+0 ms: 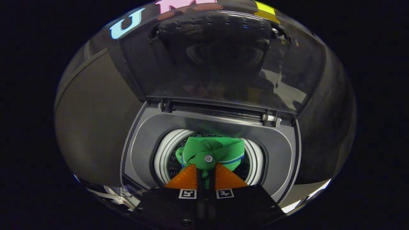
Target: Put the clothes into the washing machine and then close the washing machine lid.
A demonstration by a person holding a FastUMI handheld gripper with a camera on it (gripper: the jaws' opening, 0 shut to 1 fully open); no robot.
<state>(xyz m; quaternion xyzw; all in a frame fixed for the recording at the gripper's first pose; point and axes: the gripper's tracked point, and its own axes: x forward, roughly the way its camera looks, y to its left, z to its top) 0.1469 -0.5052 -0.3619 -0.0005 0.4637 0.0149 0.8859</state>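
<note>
My tongs point(206, 171) pinch the green shirt point(211, 152) tightly, its button at 12 o'clock from the tips. It hangs over the washing machine drum point(164, 153). I should lower it deeper, centred, before releasing, away from the open lid point(220, 57).

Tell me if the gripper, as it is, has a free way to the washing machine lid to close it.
Probably not yet: the gripper is shut on the green garment above the drum. The open lid stands upright beyond it, with nothing between.

Tongs point(205, 168) clamp green shirt point(211, 152) over washer drum point(166, 156), lid point(217, 57) up.
</note>
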